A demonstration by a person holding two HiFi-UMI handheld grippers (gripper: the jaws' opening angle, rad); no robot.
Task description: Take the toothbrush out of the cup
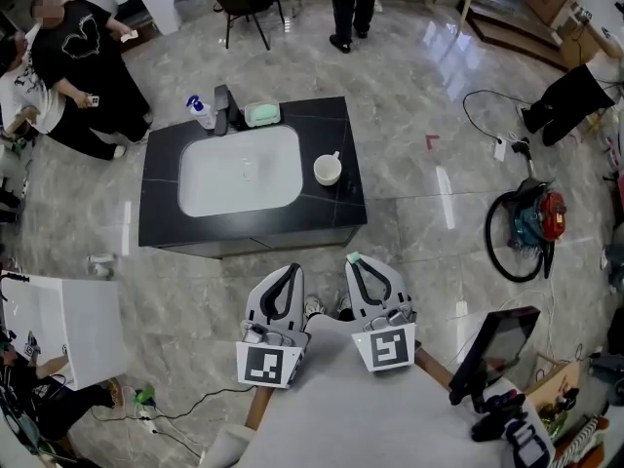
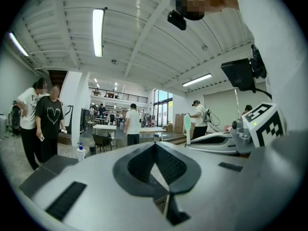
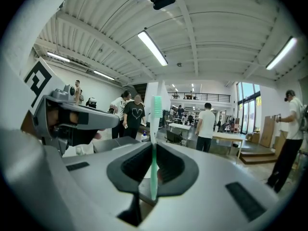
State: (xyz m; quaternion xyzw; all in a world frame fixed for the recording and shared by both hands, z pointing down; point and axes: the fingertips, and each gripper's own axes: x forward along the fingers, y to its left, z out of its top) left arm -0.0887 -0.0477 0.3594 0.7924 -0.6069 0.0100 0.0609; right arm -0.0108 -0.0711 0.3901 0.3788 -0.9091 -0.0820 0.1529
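R tongs (image 3: 153, 150) are pinching the toothbrush (image 3: 156, 129). The jaws are pressed on its green handle, and the brush stands upright betw. them, w/ the bristle head above the jaw tips. In the head view the R tongs (image 1: 354, 261) are low in the frame, and only the pale green head of the toothbrush (image 1: 353, 257) shows at their tip.

L tongs (image 2: 155, 147) are pressed together, w/ nothing betw. the jaws. In the head view the L tongs (image 1: 289, 271) are just beside the R ones, on their left side. They do not touch, and both point the same way. From the left gripper view the toothbrush (image 2: 187, 123) sticks up to the right of the L tongs, out of the R tongs (image 2: 216, 139).

The white cup (image 1: 328, 170) stands well ahead of both tongs, on the black counter (image 1: 346, 125), at the right of the white basin (image 1: 240, 171). So the toothbrush is out of the cup and well apart from it. At the counter's far edge, seen from the tongs, are a spray bottle (image 1: 200, 112), a dark faucet (image 1: 223, 110) and a green dish (image 1: 262, 114).
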